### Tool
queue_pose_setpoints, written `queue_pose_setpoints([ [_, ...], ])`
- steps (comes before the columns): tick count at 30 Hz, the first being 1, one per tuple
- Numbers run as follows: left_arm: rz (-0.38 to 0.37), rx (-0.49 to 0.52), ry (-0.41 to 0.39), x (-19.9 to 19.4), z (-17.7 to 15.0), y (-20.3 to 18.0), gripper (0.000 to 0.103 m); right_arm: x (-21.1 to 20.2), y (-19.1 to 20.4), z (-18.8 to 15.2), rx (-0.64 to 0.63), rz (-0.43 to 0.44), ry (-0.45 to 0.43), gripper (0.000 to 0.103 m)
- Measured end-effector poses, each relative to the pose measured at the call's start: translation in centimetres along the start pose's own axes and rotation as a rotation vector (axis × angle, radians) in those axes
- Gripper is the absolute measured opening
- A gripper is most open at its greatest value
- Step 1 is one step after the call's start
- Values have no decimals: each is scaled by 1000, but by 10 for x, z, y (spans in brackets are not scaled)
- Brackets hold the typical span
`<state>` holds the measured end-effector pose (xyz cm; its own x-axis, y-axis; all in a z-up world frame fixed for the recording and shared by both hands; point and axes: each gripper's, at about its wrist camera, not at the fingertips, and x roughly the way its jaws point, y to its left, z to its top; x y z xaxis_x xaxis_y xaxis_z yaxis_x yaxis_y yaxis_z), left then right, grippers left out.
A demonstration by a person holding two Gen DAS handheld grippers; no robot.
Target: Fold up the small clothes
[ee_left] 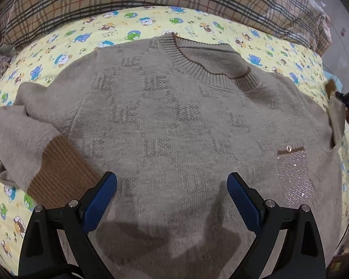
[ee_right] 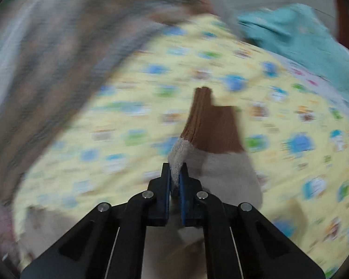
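My right gripper (ee_right: 175,176) is clamped on the sweater (ee_left: 174,121) sleeve (ee_right: 211,139) just behind its brown cuff, at twelve o'clock. My left gripper (ee_left: 172,186) hangs open over the body, spread on the quilt (ee_left: 58,46). I'd carry the sleeve across flat, left pinning the middle.

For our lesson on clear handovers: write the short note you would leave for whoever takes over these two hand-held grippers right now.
Left gripper: open, hovering over the lower front of the beige knitted sweater, holding nothing.
Right gripper: shut on one sleeve of the sweater just behind its brown ribbed cuff, lifted off the bedding.
Things: the sweater lies front up, spread on the yellow cartoon-bear quilt; the other sleeve is already bent in, with its cuff end on the body.
Done: one sleeve roughly in, the second gripped.
Left: probably lay the held sleeve across the body, then fold the body.
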<state>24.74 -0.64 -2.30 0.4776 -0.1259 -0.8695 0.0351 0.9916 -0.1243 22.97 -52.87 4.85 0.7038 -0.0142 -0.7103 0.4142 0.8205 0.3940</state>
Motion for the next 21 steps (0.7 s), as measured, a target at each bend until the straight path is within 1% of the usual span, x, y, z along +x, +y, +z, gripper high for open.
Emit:
queue_pose_setpoints([
  [1, -5, -4, -2, -3, -2, 2, 96, -14, 25, -10, -39, 81, -14, 8],
  [2, -13, -8, -8, -7, -3, 4, 96, -18, 42, -19, -60, 146, -21, 8],
  [3, -22, -11, -11, -12, -5, 7, 96, -25, 64, -30, -89, 236, -21, 8],
  [4, -33, -16, -17, -17, -7, 10, 96, -35, 96, -45, -131, 332, -8, 8],
  [5, -49, -24, -24, -23, -10, 15, 96, -39, 114, -56, -156, 375, 0, 8],
  [6, -58, -30, -25, -28, -12, 19, 96, -44, 138, -69, -187, 439, 16, 8],
  [7, -72, -41, -31, -34, -15, 25, 96, -47, 169, -88, -216, 540, 52, 8],
  [9, -97, -59, -35, -43, -22, 35, 96, -46, 206, -113, -253, 648, 107, 8],
  [10, -110, -70, -36, -47, -25, 41, 96, -44, 236, -133, -293, 700, 151, 8],
  [11, -125, -85, -36, -51, -30, 48, 96, -41, 258, -148, -329, 726, 176, 8],
  [12, -130, -94, -38, -54, -34, 54, 96, -38, 272, -157, -351, 739, 193, 8],
  [13, -132, -103, -38, -57, -37, 59, 96, -30, 294, -175, -381, 758, 230, 8],
  [14, -132, -108, -39, -58, -40, 63, 96, -23, 304, -182, -386, 767, 251, 8],
  [16, -134, -118, -42, -61, -45, 70, 96, -6, 333, -209, -412, 769, 315, 8],
  [18, -143, -130, -41, -63, -47, 76, 96, 9, 349, -229, -425, 762, 355, 8],
  [21, -164, -139, -42, -64, -50, 84, 96, 22, 354, -247, -416, 771, 394, 8],
])
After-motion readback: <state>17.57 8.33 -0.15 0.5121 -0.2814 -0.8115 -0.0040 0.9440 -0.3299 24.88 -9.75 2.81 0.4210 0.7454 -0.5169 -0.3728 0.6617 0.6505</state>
